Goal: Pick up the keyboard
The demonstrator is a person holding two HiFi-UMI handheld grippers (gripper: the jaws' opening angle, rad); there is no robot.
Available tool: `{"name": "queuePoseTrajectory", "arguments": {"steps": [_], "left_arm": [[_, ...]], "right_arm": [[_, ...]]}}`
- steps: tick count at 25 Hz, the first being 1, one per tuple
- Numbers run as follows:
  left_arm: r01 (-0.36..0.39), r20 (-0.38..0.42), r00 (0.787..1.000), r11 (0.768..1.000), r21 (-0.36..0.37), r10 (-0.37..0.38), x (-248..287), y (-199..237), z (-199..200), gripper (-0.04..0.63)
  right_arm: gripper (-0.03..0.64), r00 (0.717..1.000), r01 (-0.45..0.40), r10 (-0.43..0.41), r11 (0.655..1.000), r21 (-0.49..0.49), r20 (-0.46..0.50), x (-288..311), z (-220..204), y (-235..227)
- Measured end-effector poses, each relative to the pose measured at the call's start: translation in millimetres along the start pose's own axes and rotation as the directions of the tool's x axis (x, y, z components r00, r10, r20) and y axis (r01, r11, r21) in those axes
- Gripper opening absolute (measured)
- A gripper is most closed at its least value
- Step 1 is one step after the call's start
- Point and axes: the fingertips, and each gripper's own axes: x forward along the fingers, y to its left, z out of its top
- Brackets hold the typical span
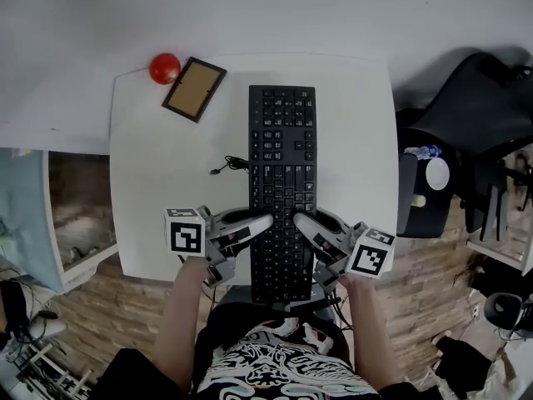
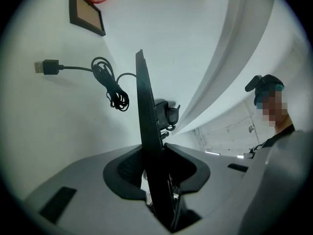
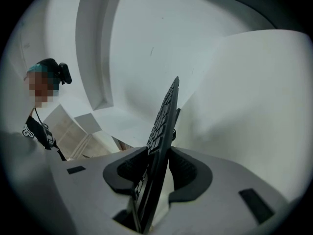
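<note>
Lying lengthwise on white table [image 1: 158, 182]: slim black full-size keyboard [image 1: 283, 165], cable [image 1: 230, 165] coiled beside it; left gripper [image 1: 266, 222] and right gripper [image 1: 298, 220] each clenched on its side edges.

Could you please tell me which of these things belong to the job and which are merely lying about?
Job: keyboard, its USB cable, left gripper and right gripper, both shut on it.
Lying about: red ball, picture frame.
</note>
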Motion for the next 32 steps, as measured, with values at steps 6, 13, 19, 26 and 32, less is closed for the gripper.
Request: {"name": "queuePoseTrajectory", "arguments": {"steps": [6, 13, 19, 26, 32], "left_arm": [[-0.016, 0.029, 0.999, 1.000, 0.007, 0.016, -0.5, 1.1, 2.2, 0.110], [-0.036, 0.039, 0.999, 0.999, 0.023, 0.035, 0.5, 2.3, 0.8, 0.114], [-0.054, 0.030, 0.998, 0.996, 0.076, 0.052, -1.1, 3.8, 3.4, 0.114], [-0.031, 0.064, 0.998, 0.995, 0.095, 0.025, -2.5, 6.4, 1.8, 0.121], [-0.023, 0.073, 0.997, 0.991, 0.132, 0.014, -0.5, 12.0, -1.5, 0.120]], "right_arm": [[0.156, 1.000, -0.005, 0.005, 1.000, -0.008, 0.000, 1.2, 0.6, 0.7], [0.156, 1.000, -0.013, 0.013, 1.000, -0.011, 0.005, 0.1, -0.3, -1.4], [0.156, 1.000, -0.024, 0.024, 1.000, -0.021, 0.013, 2.6, -1.0, -3.0], [0.156, 0.998, -0.038, 0.041, 0.997, -0.063, 0.047, 1.2, -1.5, -1.4], [0.156, 0.997, -0.045, 0.051, 0.994, -0.095, 0.058, -0.2, -4.5, -6.8]]}}
